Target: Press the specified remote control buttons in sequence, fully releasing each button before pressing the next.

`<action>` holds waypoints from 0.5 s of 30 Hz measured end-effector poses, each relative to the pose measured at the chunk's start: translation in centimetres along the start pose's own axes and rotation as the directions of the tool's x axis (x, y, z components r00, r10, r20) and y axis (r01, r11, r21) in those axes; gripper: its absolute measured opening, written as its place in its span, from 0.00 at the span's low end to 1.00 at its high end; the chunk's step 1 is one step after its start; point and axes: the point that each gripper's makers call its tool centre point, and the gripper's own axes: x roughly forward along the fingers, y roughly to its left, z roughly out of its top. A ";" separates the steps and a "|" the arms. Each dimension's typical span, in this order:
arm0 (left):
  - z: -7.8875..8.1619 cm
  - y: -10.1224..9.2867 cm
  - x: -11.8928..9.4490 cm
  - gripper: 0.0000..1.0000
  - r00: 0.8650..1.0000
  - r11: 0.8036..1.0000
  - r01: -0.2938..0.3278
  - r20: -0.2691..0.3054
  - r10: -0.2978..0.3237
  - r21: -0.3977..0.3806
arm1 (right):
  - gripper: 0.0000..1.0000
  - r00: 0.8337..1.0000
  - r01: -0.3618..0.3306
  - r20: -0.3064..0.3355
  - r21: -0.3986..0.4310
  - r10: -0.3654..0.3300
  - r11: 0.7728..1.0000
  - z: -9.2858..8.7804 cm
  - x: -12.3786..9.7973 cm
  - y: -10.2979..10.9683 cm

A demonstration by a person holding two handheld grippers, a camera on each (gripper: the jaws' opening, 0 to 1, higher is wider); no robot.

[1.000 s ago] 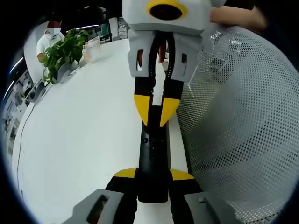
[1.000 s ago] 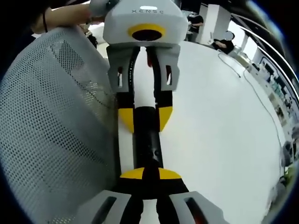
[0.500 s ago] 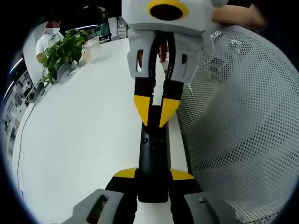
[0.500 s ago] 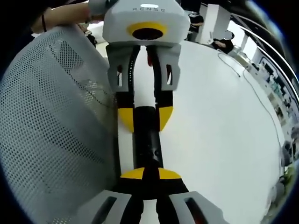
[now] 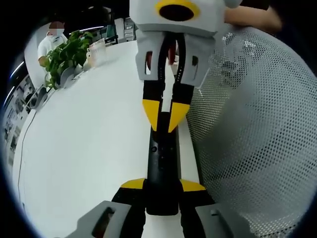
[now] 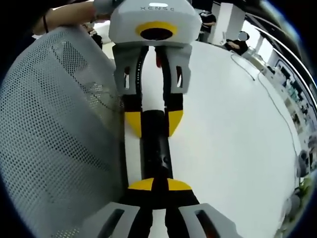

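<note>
A slim black remote control [image 5: 161, 158] lies lengthwise along the white table's edge. My left gripper [image 5: 162, 186] is shut on its near end, one yellow fingertip against each side. In the right gripper view the left gripper [image 6: 153, 124] comes in from the top, clamped on the remote [image 6: 156, 148]. My right gripper [image 6: 159, 184] is shut, its yellow tips together on top of the remote. In the left gripper view the right gripper [image 5: 164, 121] points down onto the remote's far part, just beyond its buttons.
A grey mesh chair back [image 5: 252, 124] stands close beside the table edge and shows again [image 6: 54, 129]. The white table [image 5: 84, 134] stretches away to a potted plant [image 5: 64, 54]. A person [image 5: 51, 37] stands behind it. A cable [image 6: 270, 99] crosses the table.
Almost nothing differs. The right gripper's tips have crept a touch toward the remote's far end; the left gripper keeps its hold.
</note>
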 end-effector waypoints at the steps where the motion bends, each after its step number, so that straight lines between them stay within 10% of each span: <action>1: 0.0 0.0 0.0 0.25 1.000 1.000 0.000 0.000 0.000 0.000 | 0.04 1.000 -0.001 -0.001 0.002 0.001 1.000 0.0 0.1 0.0; 15: 0.0 0.0 0.0 0.25 1.000 1.000 -0.004 -0.008 0.004 0.001 | 0.04 1.000 0.018 0.007 0.032 -0.019 0.999 -0.1 -0.1 -0.1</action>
